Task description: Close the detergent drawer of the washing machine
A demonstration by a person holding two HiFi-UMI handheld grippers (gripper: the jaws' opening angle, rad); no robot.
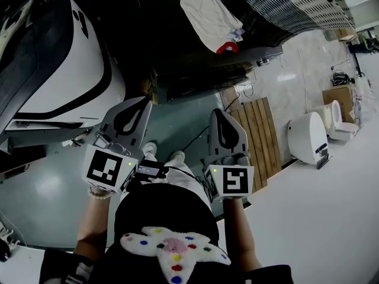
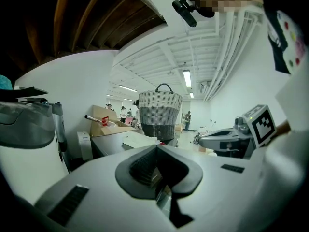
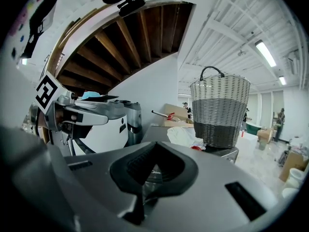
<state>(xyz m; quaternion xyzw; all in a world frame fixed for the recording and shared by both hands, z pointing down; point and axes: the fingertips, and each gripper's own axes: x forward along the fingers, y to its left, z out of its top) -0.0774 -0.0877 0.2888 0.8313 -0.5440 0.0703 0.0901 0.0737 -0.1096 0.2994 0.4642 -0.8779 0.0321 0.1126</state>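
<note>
The dark grey washing machine (image 1: 195,70) stands in front of me, low in the head view's upper middle. A wicker basket (image 1: 296,5) and a white cloth (image 1: 210,16) rest on its top. I cannot make out the detergent drawer in any view. My left gripper (image 1: 131,114) and right gripper (image 1: 226,129) hover side by side well short of the machine, both shut with nothing between the jaws. In the left gripper view the left gripper (image 2: 157,148) points at the basket (image 2: 160,112). In the right gripper view the right gripper (image 3: 153,145) points at the machine (image 3: 157,129), with the basket (image 3: 219,112) to the right.
A big white and black appliance (image 1: 65,58) stands close on the left. A wooden pallet (image 1: 257,135) lies on the floor to the right, with a white toilet-like unit (image 1: 308,138) and a cardboard box (image 1: 340,96) beyond. People stand far off in the room (image 2: 187,121).
</note>
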